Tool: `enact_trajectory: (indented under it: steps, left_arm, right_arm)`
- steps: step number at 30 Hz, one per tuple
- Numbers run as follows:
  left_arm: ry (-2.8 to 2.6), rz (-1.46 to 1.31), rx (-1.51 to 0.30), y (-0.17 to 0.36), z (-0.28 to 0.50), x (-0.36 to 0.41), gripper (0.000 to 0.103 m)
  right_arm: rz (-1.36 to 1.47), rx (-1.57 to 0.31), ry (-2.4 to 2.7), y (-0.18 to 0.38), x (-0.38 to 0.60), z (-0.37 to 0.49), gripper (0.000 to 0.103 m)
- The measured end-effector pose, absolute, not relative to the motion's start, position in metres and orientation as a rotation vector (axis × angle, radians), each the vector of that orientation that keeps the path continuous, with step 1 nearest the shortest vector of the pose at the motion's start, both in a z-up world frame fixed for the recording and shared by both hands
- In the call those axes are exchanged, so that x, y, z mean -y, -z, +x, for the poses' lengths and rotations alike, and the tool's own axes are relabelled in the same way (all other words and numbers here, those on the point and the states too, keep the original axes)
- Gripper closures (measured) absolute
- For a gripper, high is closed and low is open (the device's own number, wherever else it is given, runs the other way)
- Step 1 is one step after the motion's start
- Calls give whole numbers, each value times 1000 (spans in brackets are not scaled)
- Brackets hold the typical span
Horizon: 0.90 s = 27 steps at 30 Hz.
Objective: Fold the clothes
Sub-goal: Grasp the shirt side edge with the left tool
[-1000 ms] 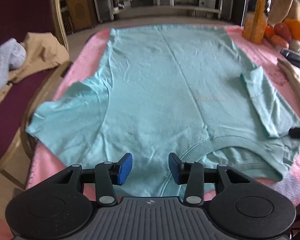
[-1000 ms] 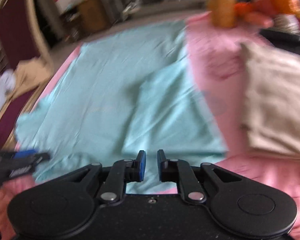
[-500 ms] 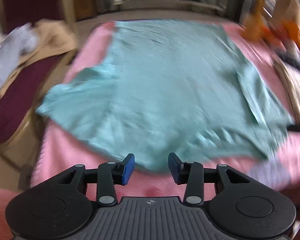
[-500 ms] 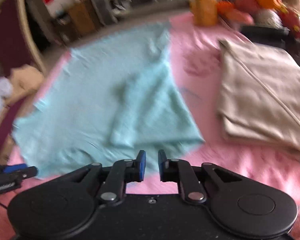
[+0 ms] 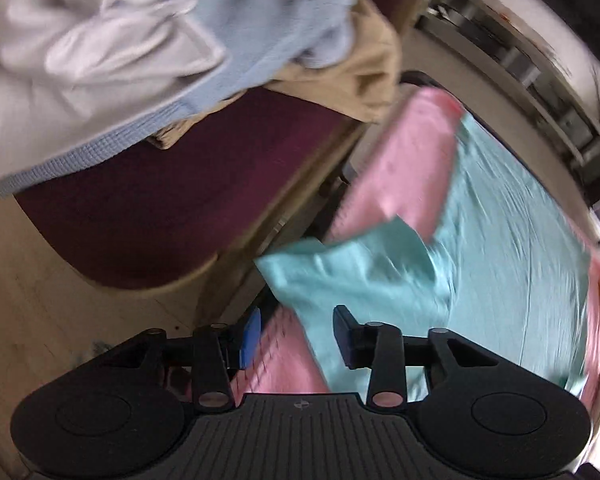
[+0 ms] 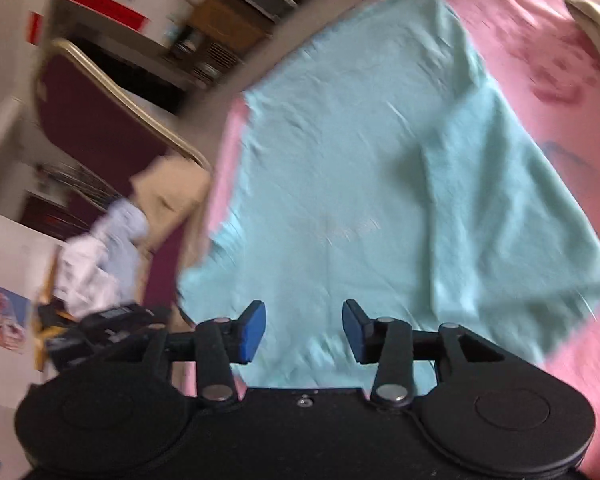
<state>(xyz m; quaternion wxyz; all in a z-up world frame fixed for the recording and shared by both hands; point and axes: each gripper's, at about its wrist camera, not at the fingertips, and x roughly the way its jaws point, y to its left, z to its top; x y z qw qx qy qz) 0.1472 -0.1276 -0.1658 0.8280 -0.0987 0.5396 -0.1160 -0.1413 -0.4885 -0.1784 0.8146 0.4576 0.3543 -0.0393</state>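
With fingers (image 5: 252, 338) apart, shirt (image 5: 500, 264) lies ahead.

Left of the pink table cover (image 5: 400, 168) a dark red chair (image 5: 172, 208) piled with loose clothes (image 5: 140, 48) stands close and blocks that side, while the teal shirt (image 6: 380, 184) lies flat with free room above it.

Both wrist views look down, tilted, close over the teal T-shirt (image 5: 512, 264) (image 6: 380, 184); chair (image 5: 160, 200) (image 6: 96, 120) at ten o'clock.
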Motion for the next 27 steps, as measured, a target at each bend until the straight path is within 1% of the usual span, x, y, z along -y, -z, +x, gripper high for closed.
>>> enact_trajectory:
  steps: [4, 8, 13, 15, 16, 17, 18, 22, 24, 27]
  left_arm:
    - [180, -268, -1199, 187, 158, 128, 75]
    - [150, -324, -1198, 193, 168, 128, 74]
    - [140, -381, -1184, 197, 173, 128, 76]
    - [139, -380, -1162, 194, 172, 127, 85]
    - [139, -378, -1151, 193, 171, 126, 95]
    - [139, -370, -1140, 191, 169, 127, 100]
    - [139, -362, -1128, 189, 167, 127, 102]
    - [148, -300, -1053, 178, 158, 135, 103]
    - [163, -206, -970, 164, 147, 147, 103]
    - [229, -14, -805, 137, 118, 179, 103]
  right_arm:
    - [963, -719, 104, 184, 490, -140, 61]
    - [950, -682, 124, 189, 492, -139, 61]
    - [913, -680, 129, 187, 492, -135, 60]
    - [911, -685, 135, 188, 492, -136, 60]
    - [912, -686, 138, 189, 492, -136, 60]
    - [917, -686, 145, 189, 493, -137, 60]
    - [923, -682, 152, 189, 494, -138, 60]
    - [932, -655, 181, 186, 499, -147, 59]
    - [930, -634, 201, 182, 503, -155, 59]
    - [926, -602, 231, 176, 509, -166, 55]
